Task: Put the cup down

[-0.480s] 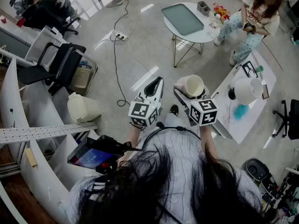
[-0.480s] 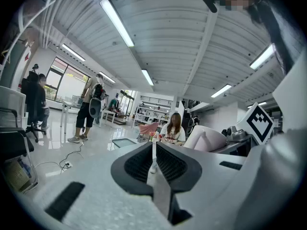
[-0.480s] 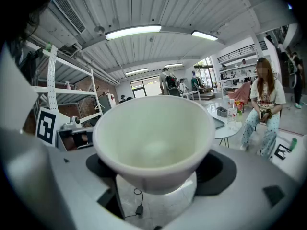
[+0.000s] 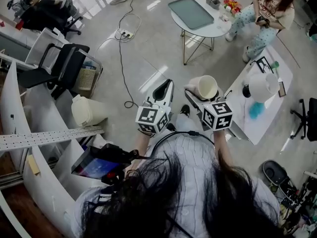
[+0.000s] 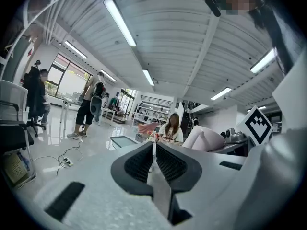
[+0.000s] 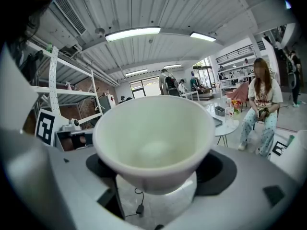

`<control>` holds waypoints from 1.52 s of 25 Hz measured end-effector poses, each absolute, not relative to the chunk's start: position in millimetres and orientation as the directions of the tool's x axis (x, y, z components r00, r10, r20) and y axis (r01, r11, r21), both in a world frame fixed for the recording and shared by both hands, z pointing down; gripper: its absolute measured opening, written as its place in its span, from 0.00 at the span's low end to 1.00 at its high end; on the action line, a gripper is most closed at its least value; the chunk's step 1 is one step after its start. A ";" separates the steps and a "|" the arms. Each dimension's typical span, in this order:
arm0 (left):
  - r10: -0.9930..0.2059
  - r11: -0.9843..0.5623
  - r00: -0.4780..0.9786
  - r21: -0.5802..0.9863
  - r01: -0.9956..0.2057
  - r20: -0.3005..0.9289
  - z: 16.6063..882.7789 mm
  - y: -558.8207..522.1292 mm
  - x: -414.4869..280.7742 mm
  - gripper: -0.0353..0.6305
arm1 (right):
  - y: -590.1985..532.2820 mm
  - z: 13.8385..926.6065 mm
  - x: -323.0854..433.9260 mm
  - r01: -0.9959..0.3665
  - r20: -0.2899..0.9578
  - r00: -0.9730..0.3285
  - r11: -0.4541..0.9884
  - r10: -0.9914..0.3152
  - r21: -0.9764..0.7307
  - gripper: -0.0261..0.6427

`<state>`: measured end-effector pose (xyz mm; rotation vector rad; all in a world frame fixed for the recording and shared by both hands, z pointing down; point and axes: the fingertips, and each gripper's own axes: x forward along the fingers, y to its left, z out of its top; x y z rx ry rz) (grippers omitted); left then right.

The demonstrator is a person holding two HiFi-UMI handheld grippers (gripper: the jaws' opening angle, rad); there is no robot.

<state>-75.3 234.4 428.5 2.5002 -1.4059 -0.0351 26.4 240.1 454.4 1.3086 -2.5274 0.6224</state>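
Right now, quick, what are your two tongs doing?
Left tongs: closed, holding nothing.
Right tongs: closed on the cream-white round cup.

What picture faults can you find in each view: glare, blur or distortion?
Head view: bright glare streaks lie on the glossy floor. Left gripper view: fisheye bends the ceiling lamps; the left gripper, close to the lens, looks soft. Right gripper view: the cup fills the frame, slightly blurred; corners vignette black.
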 end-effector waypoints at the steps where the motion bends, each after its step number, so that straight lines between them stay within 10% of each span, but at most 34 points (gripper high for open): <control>1: -0.841 -0.494 0.530 0.245 -0.834 0.110 428.2 234.8 -74.4 0.10 | 240.7 454.0 26.4 -0.818 0.384 -0.576 0.510 -0.722 -0.267 0.67; 38: -0.874 -0.423 0.464 0.243 -0.873 0.144 435.0 53.8 12.1 0.10 | 65.1 475.9 102.1 -0.743 0.424 -0.666 0.599 -0.614 -0.300 0.67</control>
